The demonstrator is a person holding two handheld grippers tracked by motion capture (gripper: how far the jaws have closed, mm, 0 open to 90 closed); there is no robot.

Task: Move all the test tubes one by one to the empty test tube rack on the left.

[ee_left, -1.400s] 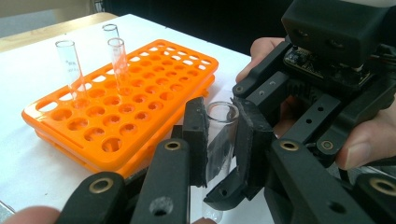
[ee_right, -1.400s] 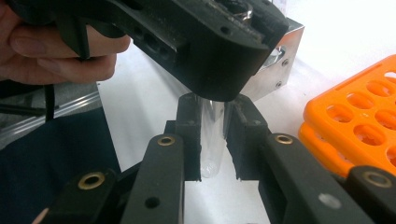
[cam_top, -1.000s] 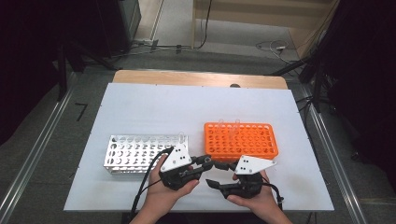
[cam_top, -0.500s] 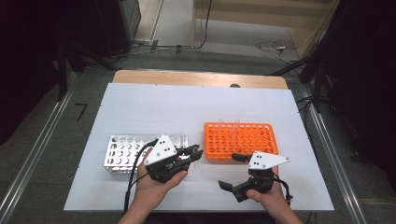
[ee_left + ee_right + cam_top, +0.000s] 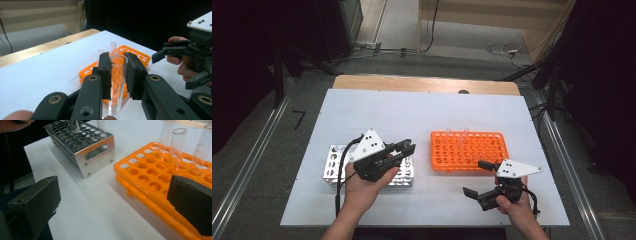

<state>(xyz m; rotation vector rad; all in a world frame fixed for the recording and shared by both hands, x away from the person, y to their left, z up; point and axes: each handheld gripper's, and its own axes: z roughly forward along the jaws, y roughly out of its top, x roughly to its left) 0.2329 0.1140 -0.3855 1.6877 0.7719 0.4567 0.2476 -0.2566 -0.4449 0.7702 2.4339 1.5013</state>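
Clamping a clear glass test tube (image 5: pixel 117 82) between its pads, the left gripper (image 5: pixel 404 148) sits over the right end of the metal rack (image 5: pixel 334 167), tube upright in the left gripper view with its open mouth above the jaw tops and its lower end below them. In the right gripper view a tube tip hangs above the metal rack's far holes, not yet seated in any hole that can be made out. Left hand (image 5: pixel 362 187) wraps the gripper body from below, cable looping off toward the bench edge. Right gripper (image 5: pixel 478 178) jaws stand wide apart, nothing between them; they have just been opening. It is held low over bare white bench (image 5: pixel 437 115), just in front of the orange rack (image 5: pixel 469 150), right hand (image 5: pixel 514 207) behind it. Orange rack lies right of the metal rack, a gap of bench between them. Two or three more clear tubes (image 5: pixel 178 143) stand upright in the orange rack's far rows. Wooden strip runs along the bench's far edge, dark floor and cables beyond.
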